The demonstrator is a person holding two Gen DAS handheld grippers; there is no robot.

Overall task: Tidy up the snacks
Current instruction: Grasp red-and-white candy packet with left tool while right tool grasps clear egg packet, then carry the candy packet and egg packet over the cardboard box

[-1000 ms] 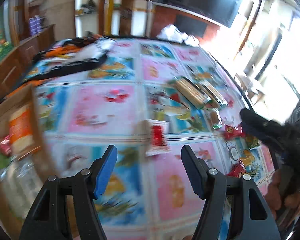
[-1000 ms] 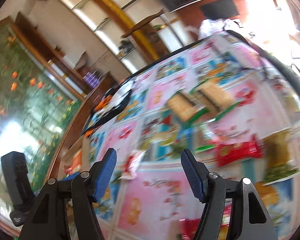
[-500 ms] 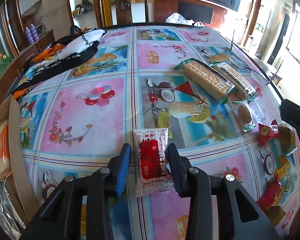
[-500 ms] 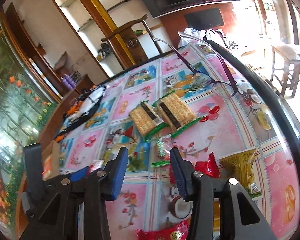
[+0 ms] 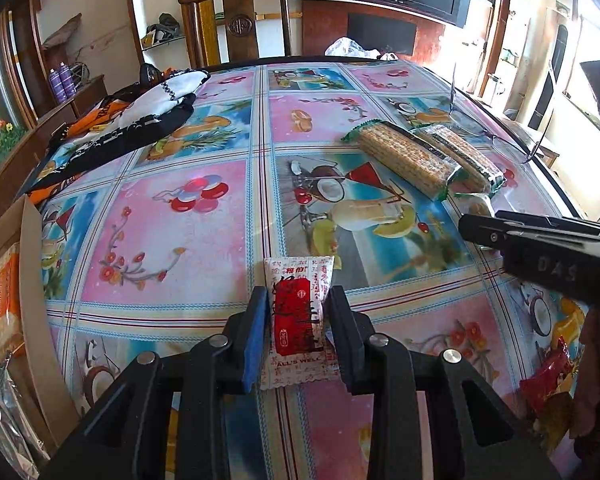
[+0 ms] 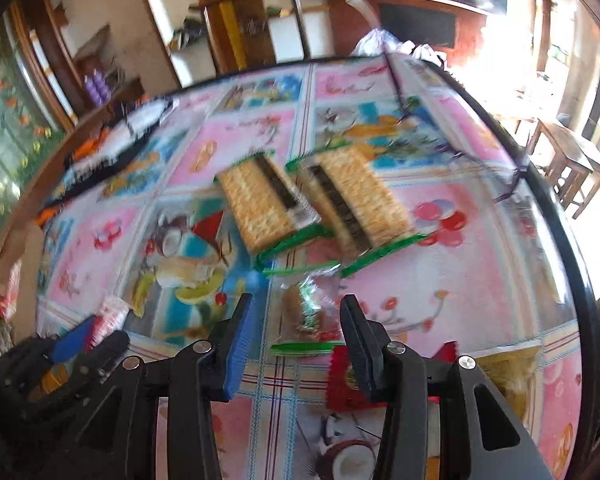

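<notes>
A round table (image 5: 236, 216) covered in a glossy cloth of pink and blue fruit-and-flower squares fills both wrist views. In the left wrist view, the left gripper (image 5: 298, 334) has its two fingers pressed against the sides of a small white snack packet (image 5: 298, 320) with a red label and the words "ALL'S WELL". The packet lies near the table's near edge, its lower end between the blue-padded fingers.

Further toward the table's right edge lie two long cracker packs (image 5: 404, 158) with green crimped ends, side by side and touching. A cardboard box (image 5: 32, 280) holding an orange packet stands at the table's left edge. A black, white and orange cloth (image 5: 140, 116) is heaped near the far left edge. A wooden chair (image 5: 236, 12) stands beyond the far edge.

In the right wrist view, which is blurred, the right gripper (image 6: 296, 334) is open about halfway, its fingers either side of a small clear-wrapped cake (image 6: 310, 312) with green ends; contact cannot be made out. A red sweet wrapper (image 6: 346, 384) lies just beside the right finger, near the table's near edge.
</notes>
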